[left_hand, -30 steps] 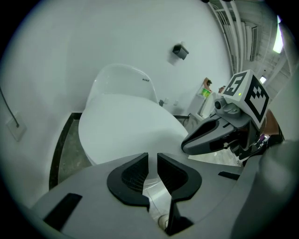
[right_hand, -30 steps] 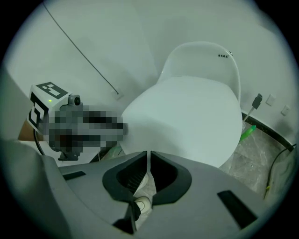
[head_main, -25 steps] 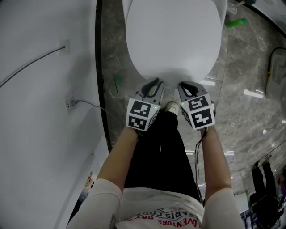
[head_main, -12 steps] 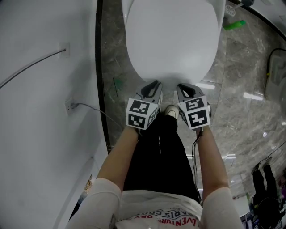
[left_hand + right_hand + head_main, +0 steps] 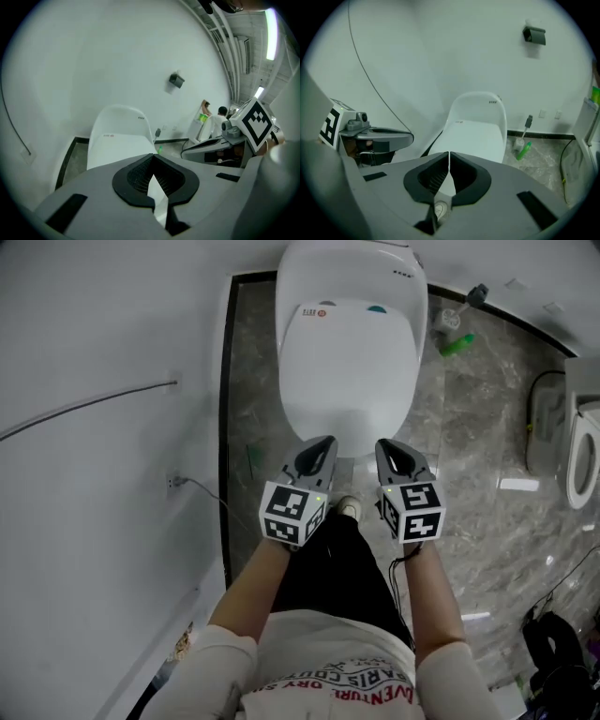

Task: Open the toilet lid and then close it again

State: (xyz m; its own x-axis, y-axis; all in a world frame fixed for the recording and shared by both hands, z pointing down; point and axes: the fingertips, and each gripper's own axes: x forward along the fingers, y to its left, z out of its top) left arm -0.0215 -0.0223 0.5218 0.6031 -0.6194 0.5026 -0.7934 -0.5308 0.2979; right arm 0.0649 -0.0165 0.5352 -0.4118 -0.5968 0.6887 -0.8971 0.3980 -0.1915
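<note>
You stood facing the white toilet (image 5: 349,277), which was set against the wall on the grey marble floor (image 5: 487,427), and its toilet lid (image 5: 349,367) lay flat down over the bowl, fully shut. Both tools were held up in front of you, above the front rim and apart from it, touching nothing. The left hand-held gripper (image 5: 325,442) had just been closing its jaws, and they had met with nothing between them. The right hand-held gripper (image 5: 385,445) was likewise pinched tight and empty, only floor and lid showing past its tips. With the lid down and both tools clear of it, you were between steps. These views alone did not settle whether the lift was about to begin or the lid had just been set back. If the lift was to come, the next move called for spreading one pair of jaws, lowering it to the lid's front lip, catching that thin edge and swinging it up toward the tank. You had no need to go near the green bottle (image 5: 454,343) on the floor at the right.
</note>
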